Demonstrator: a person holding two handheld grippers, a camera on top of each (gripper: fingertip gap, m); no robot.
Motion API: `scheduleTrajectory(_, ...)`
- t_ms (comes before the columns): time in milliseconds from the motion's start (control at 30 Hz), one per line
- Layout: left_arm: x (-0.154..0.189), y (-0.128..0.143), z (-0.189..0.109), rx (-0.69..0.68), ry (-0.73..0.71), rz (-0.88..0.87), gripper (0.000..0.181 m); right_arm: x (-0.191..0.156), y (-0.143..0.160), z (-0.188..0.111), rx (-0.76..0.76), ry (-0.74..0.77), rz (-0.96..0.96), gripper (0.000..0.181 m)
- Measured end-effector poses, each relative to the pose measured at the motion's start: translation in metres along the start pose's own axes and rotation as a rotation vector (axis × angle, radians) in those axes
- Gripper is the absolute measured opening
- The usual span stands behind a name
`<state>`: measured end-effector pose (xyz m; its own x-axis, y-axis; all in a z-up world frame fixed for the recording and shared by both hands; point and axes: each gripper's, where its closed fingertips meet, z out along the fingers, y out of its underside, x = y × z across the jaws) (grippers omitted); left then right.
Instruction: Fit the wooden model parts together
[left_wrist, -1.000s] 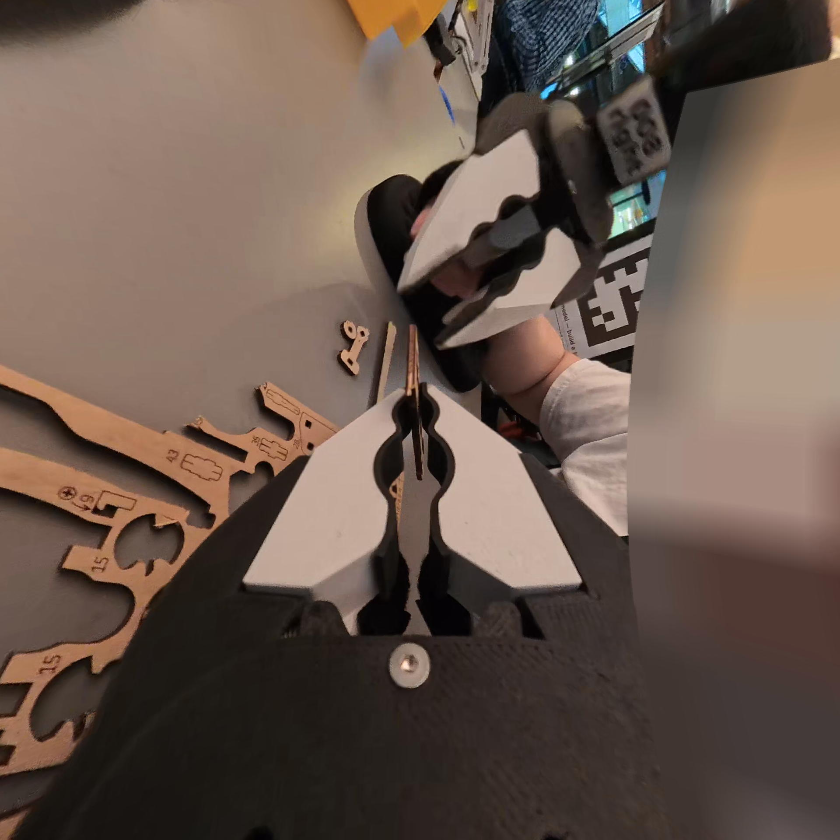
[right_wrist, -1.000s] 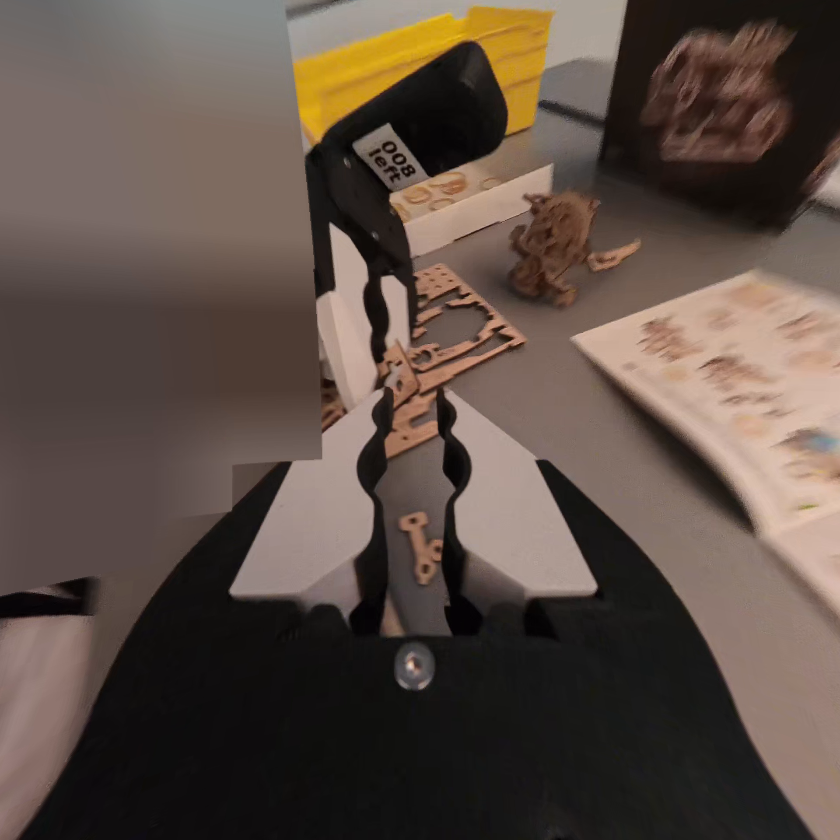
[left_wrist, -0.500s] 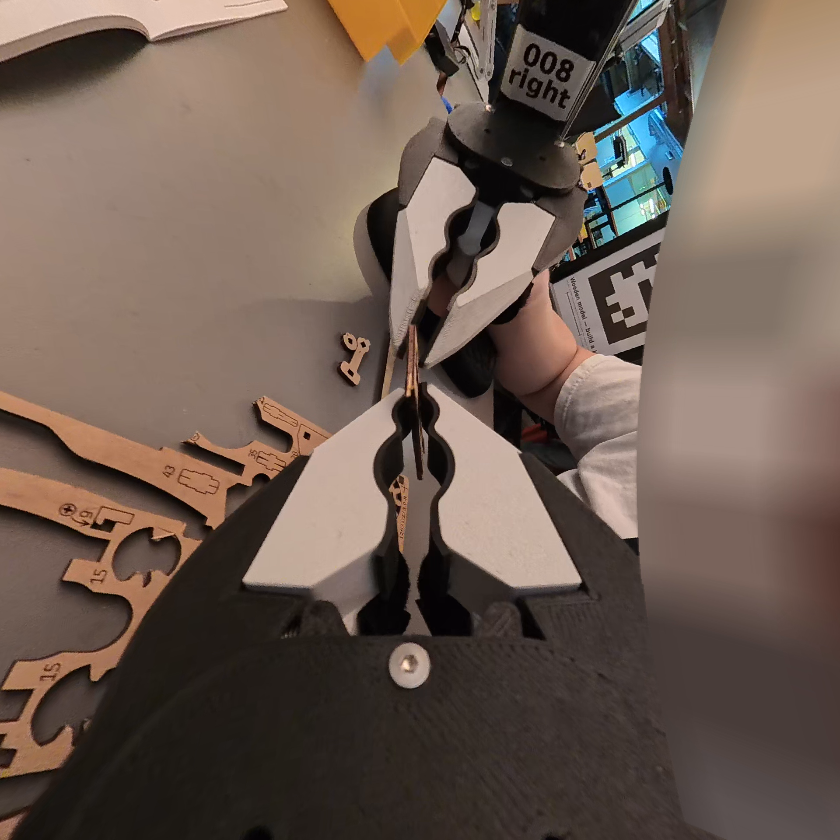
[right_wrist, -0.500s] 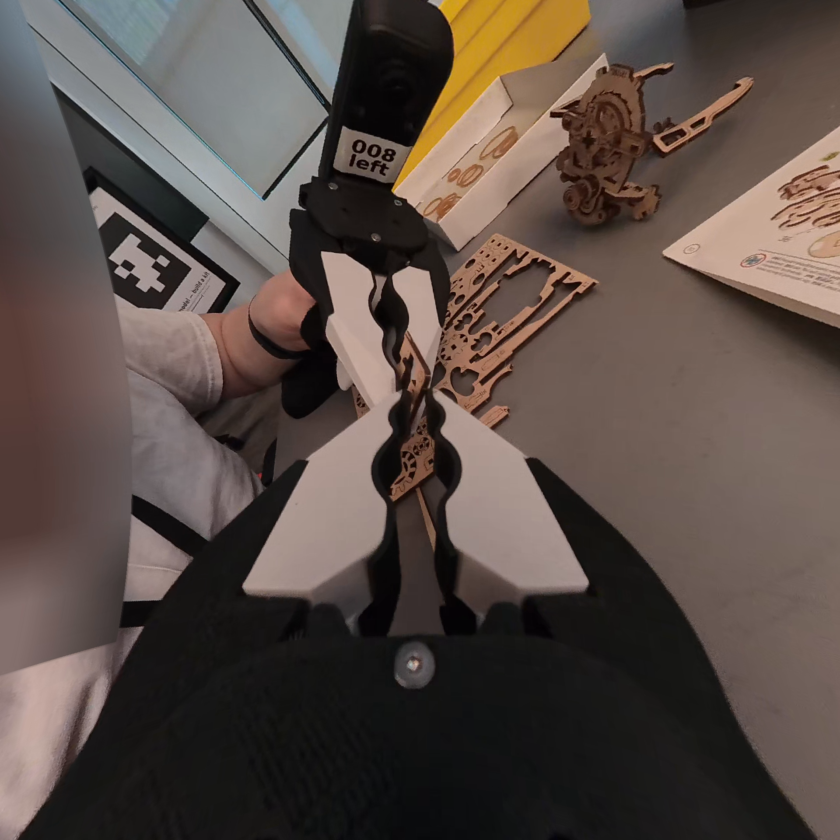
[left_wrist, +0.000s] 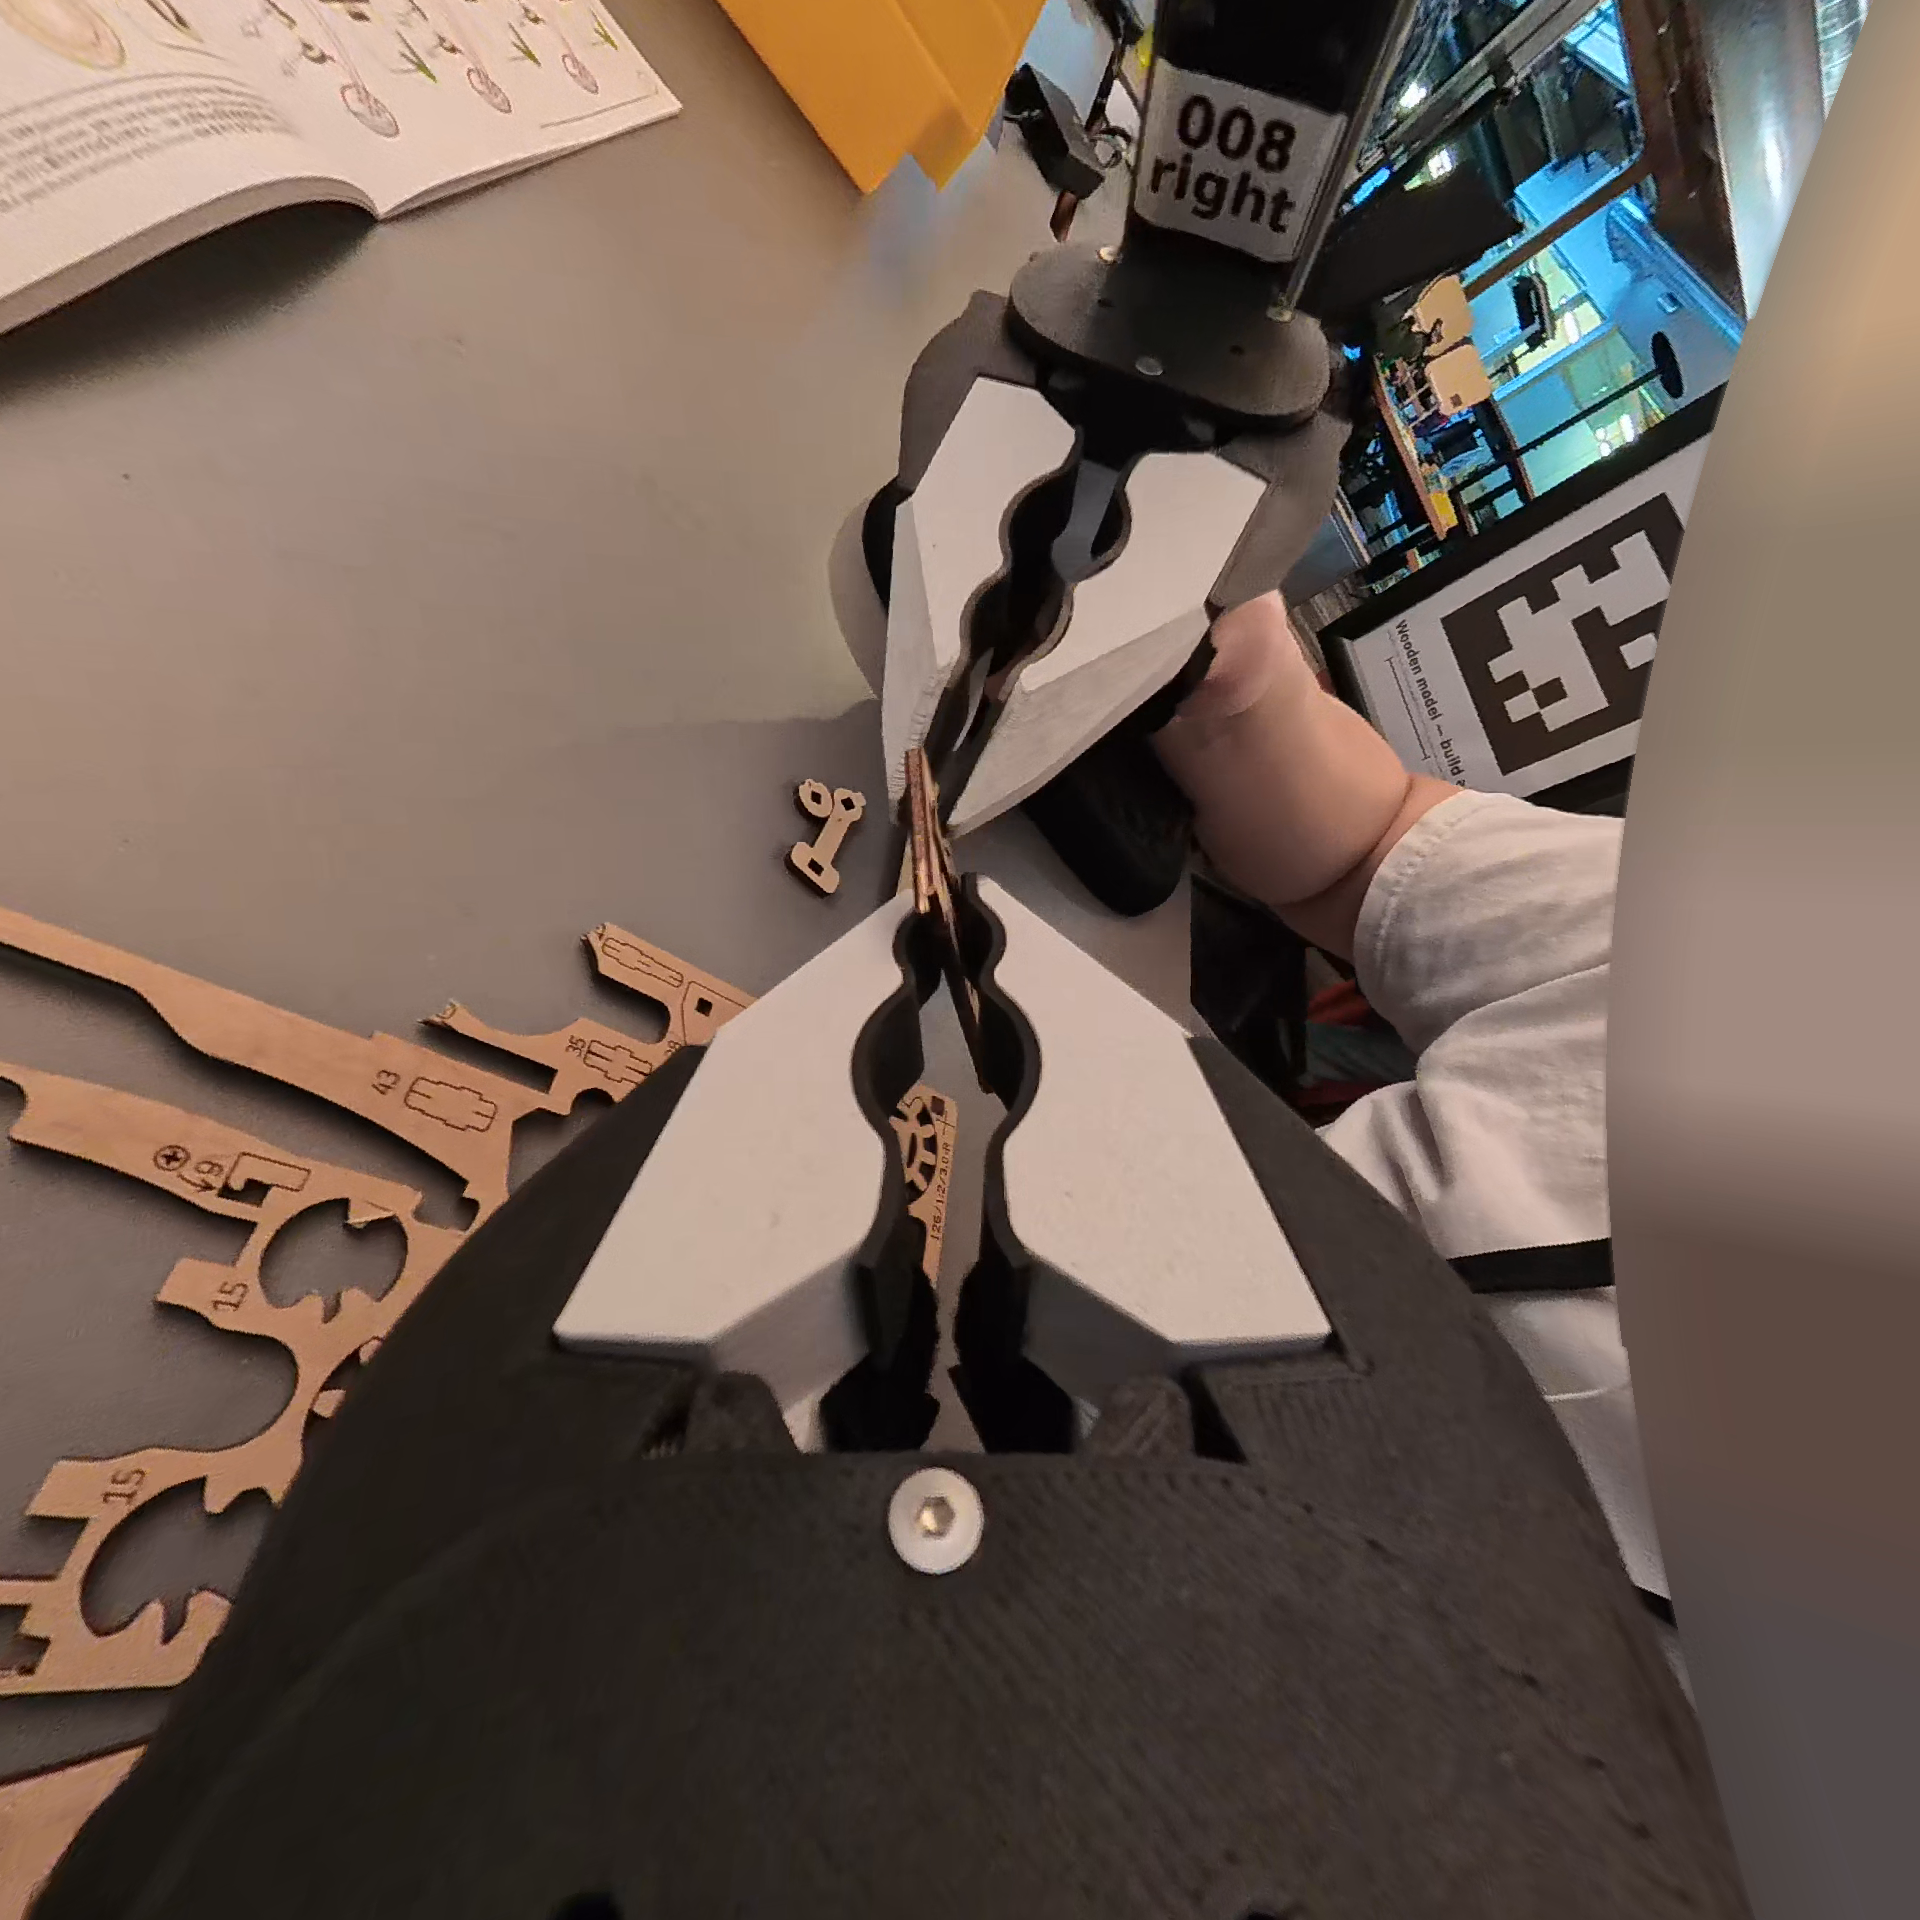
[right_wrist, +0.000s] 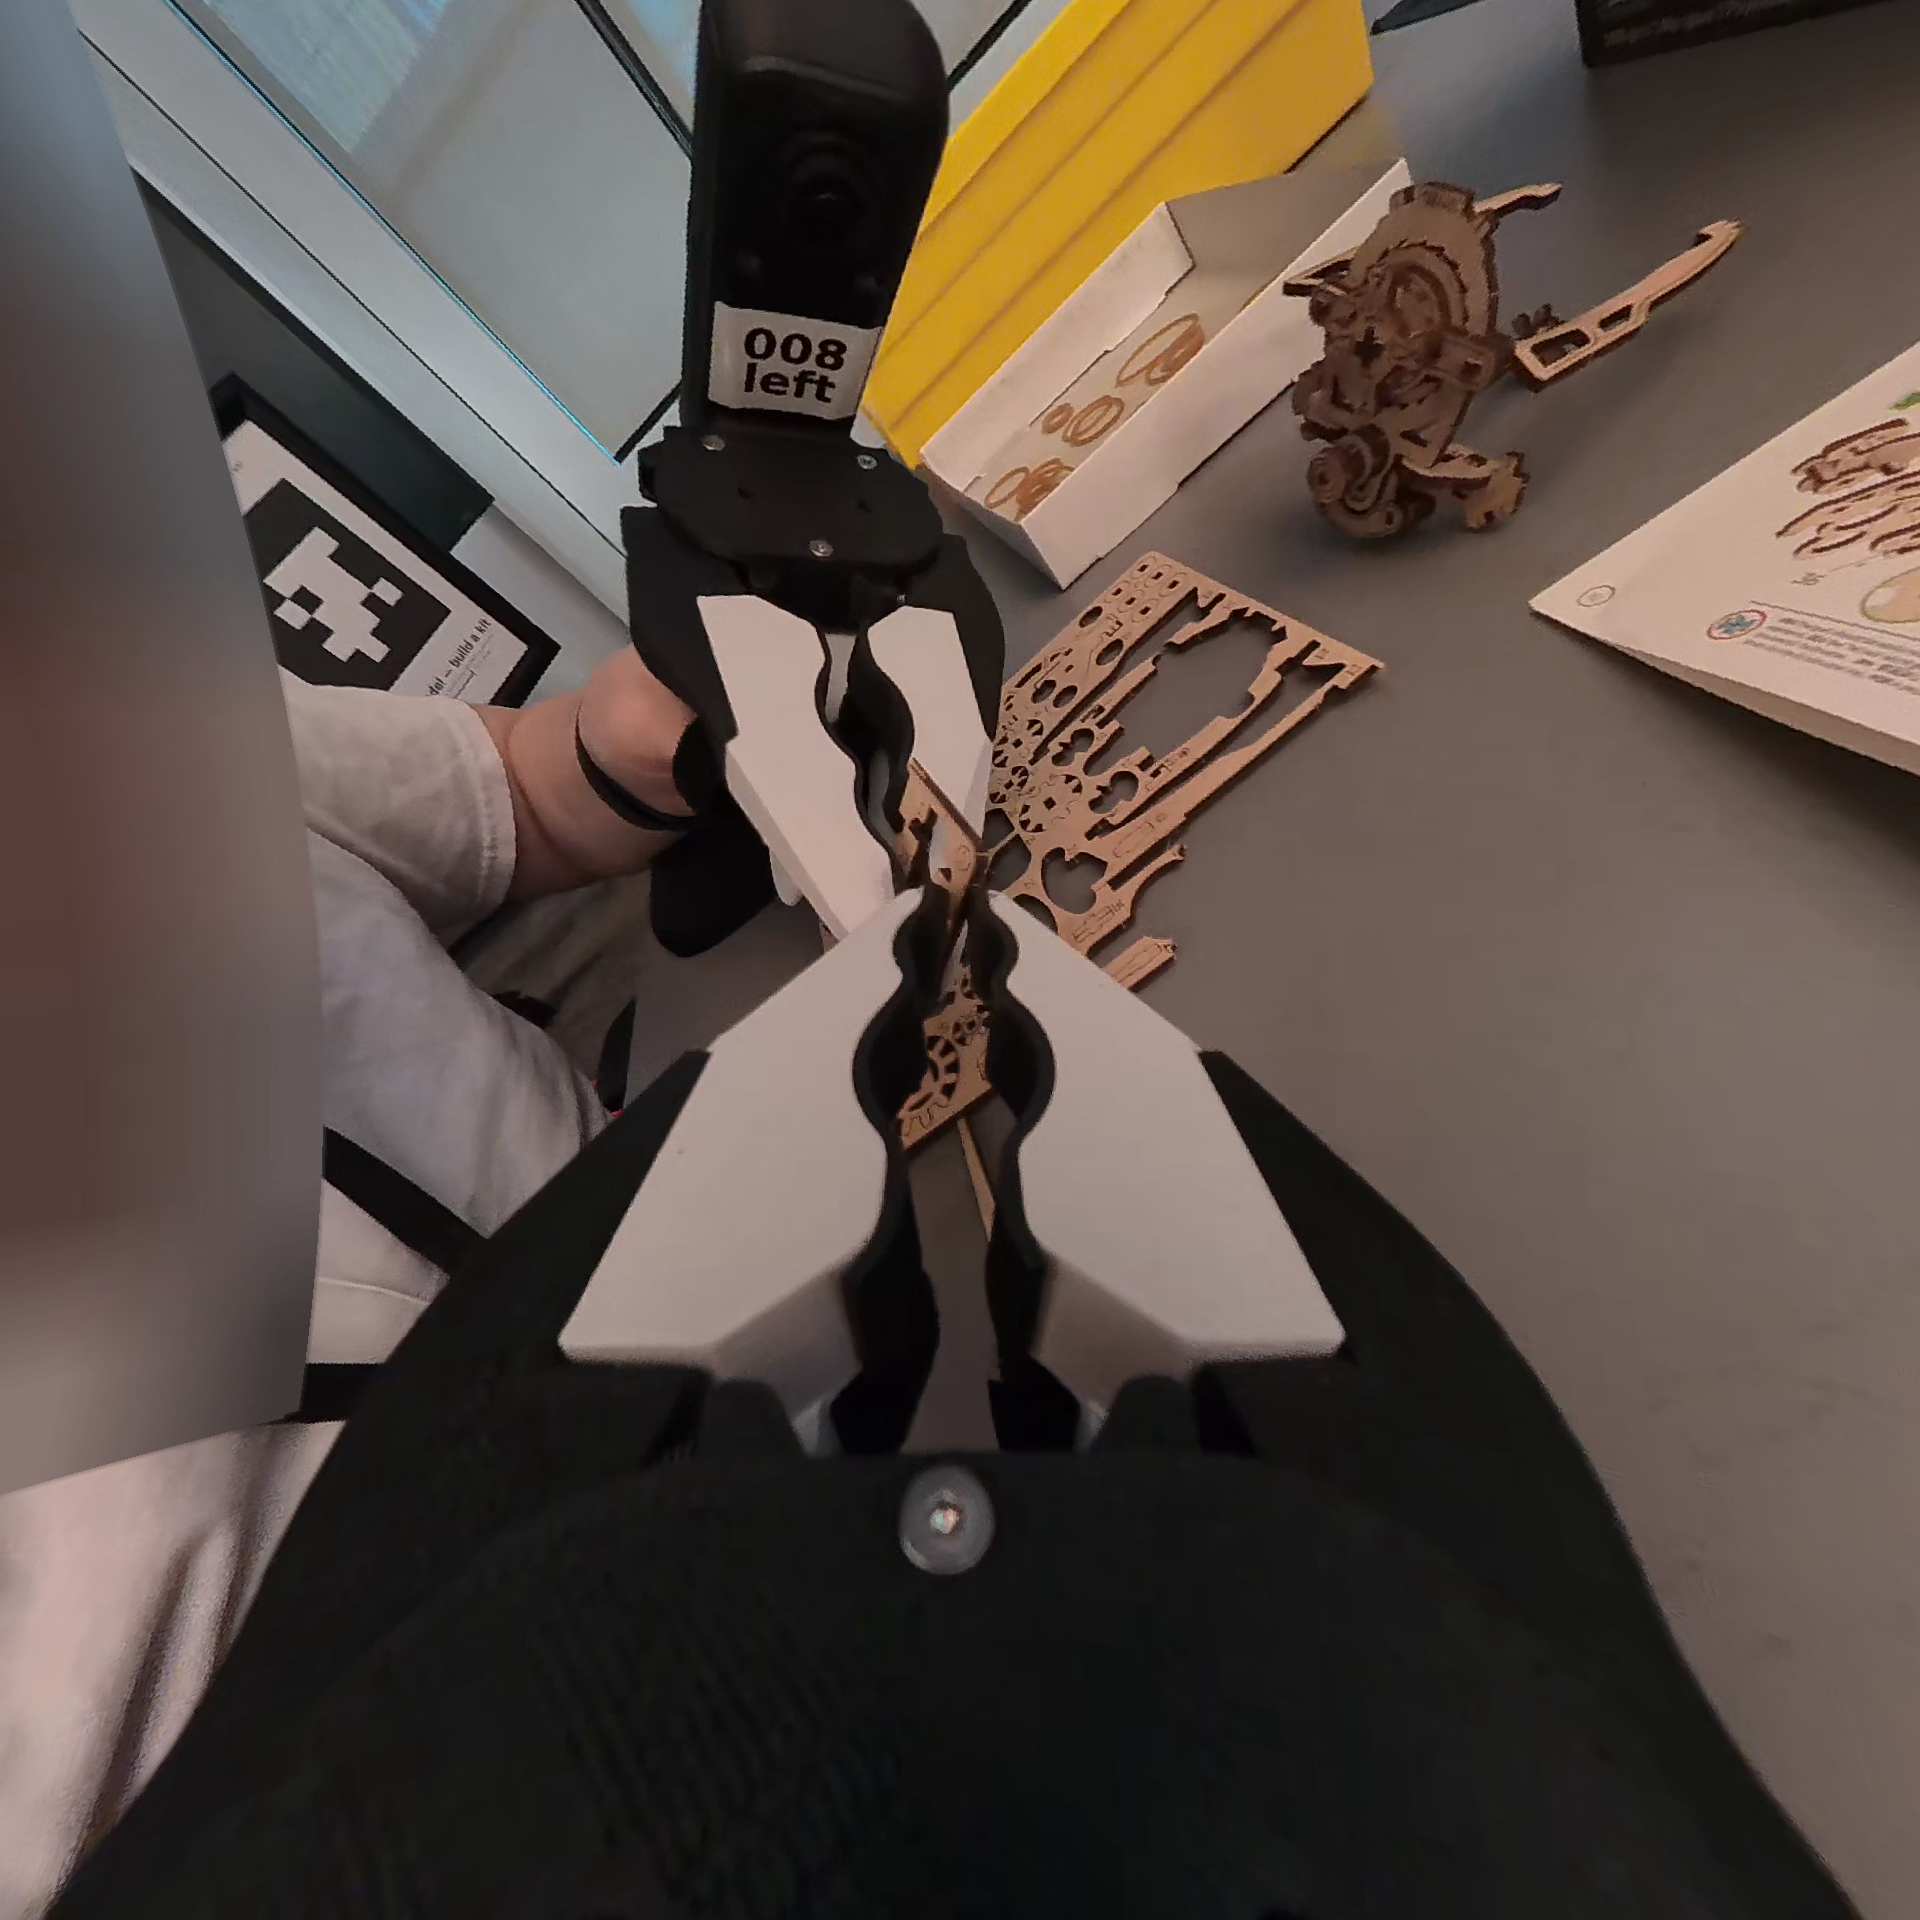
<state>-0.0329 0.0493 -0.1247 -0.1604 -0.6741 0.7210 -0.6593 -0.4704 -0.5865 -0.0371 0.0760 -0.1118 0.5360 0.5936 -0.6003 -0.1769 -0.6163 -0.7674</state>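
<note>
Two grippers meet tip to tip at mid-frame. In the left wrist view, the left gripper pinches a thin wooden part edge-on; the right gripper closes on its far end, though whether it grips I cannot tell. Best to keep both aligned and press gently. Left of them lie the punched sheet and a loose key-shaped piece; the grey table at upper left offers open room.

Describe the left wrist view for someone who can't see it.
Two hand-held grippers meet tip to tip over a grey table, the left and right both pinching a thin wooden part. A small loose piece lies beside them.
</note>
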Motion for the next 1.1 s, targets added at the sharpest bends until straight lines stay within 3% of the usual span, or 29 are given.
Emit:
scheduleTrajectory(167, -0.0060, 0.0018, 0.0012, -0.009, -0.024, 0.014, 0.000, 0.0040, 0.0027, 0.0013, -0.017, 0.035, -0.024, 0.002)
scheduleTrajectory(333, 0.0028, -0.0040, 0.0013, 0.020, 0.094, -0.053, 0.000, -0.0034, -0.0034, -0.0034, 0.020, -0.068, 0.047, 0.001)
scheduleTrajectory(1100, -0.0010, 0.0029, 0.0048, -0.018, 0.069, -0.036, 0.000, -0.0006, 0.0058, -0.0010, -0.048, -0.055, 0.041, 0.003)
